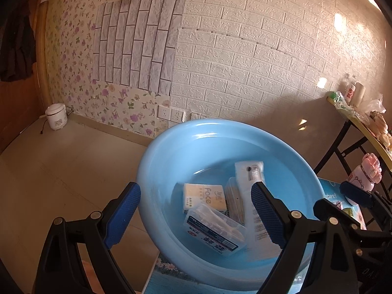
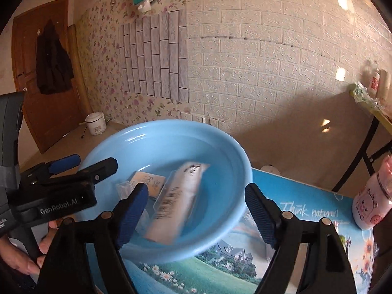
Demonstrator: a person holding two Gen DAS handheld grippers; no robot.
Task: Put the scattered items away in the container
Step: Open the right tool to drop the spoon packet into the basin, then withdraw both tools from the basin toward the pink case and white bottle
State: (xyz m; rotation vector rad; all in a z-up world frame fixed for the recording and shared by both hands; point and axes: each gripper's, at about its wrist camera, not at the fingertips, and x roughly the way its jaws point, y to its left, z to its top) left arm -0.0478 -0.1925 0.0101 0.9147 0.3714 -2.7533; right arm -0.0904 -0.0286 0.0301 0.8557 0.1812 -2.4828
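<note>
Round printed-scenery worktop [image 2: 306, 223] is carrying everything, w/ the big pale-blue round plastic basin [image 2: 220, 147] sitting on it near the far-left edge; part of the basin looks to be overhanging that edge, so any nudge on the rim could be tipping or sliding it off; that's the main risk as I'm judging it.

Inside the basin, the long white flat plastic pouch w/ black print [image 2: 176, 196] is lying slantwise, leaning over the other stuff; it's blurred in the right wrist view, so prob. moving or settling; it could be sliding further or ending up propped on the wall.

Beside it, the yellow-and-white "Face" tissue pack [image 1: 204, 197] and the clear plastic box w/ blue label [image 1: 215, 230] are lying on the basin floor, touching each other.

Pink piggy-print bottle [image 2: 370, 203] is standing on the worktop at right, well apart from the basin; a careless swing could be knocking it over.

Right gripper [image 2: 196, 215] is hovering over the near rim, jaws apart, nothing btwn them; left gripper [image 1: 196, 215] likewise jaws wide apart, holding nothing, straddling the rim; dropping lower, either could be bumping it.
</note>
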